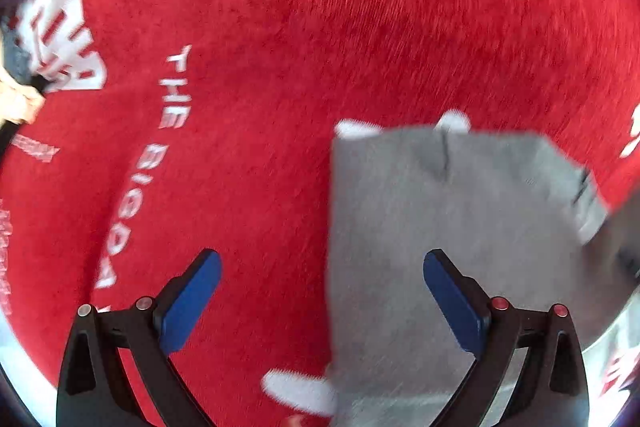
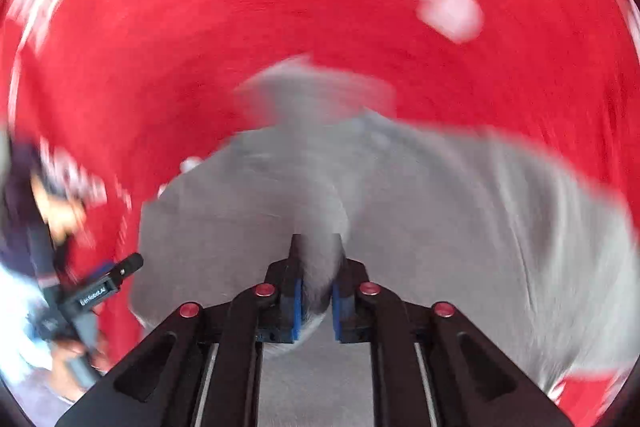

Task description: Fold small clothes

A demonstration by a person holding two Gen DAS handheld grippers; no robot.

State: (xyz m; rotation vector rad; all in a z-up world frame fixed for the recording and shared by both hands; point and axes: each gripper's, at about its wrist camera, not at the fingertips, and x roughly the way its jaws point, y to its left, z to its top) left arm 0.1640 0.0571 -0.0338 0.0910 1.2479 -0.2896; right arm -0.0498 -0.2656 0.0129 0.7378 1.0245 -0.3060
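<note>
A small grey garment (image 1: 440, 227) lies on a red cloth (image 1: 280, 47) with white lettering. In the left wrist view my left gripper (image 1: 322, 267) is open and empty, its right finger (image 1: 452, 303) over the grey garment and its left finger (image 1: 192, 303) over the red cloth. In the right wrist view my right gripper (image 2: 316, 259) is shut on a pinched fold of the grey garment (image 2: 440, 227) and lifts it into a ridge. That view is blurred by motion. The left gripper (image 2: 104, 283) shows at the left edge there.
The red cloth (image 2: 200, 27) covers most of the surface in both views. White printed letters (image 1: 172, 87) run along its left part. A person's hand (image 1: 16, 103) shows at the far left edge.
</note>
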